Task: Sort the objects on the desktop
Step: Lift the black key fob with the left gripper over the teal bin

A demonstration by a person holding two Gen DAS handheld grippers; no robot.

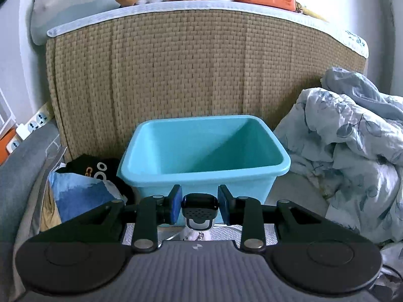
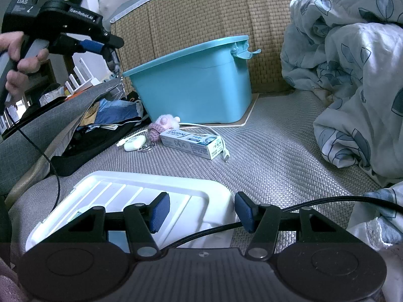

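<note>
Both jaws stand differently: those of the left gripper [image 1: 199, 205] are narrow and closed on a small black and silver object [image 1: 199, 210], maybe a car key or a lighter, I cannot tell which, while those of the right gripper [image 2: 199, 212] are parted with nothing between the pads. From the left wrist view, the held object hangs just in front of the near wall of the turquoise bin [image 1: 204, 151], and the part of the bin inside that shows looks empty. In the right wrist view, the left gripper is raised at the far left, near the left corner of the bin, with a hand around its handle. On the grey woven mat [image 2: 277, 151] several things are not yet sorted: a toothpaste box [image 2: 192, 144], a pink knitted keychain [image 2: 160, 127] just left of it, a small white case [image 2: 134, 143] further left, and a white cable [image 2: 214, 130] that passes behind the box. A white tray [image 2: 131, 196] lies near, under the right gripper. I judge that the sorting is only at its beginning: the first object is on its way to the bin, and the others remain.
</note>
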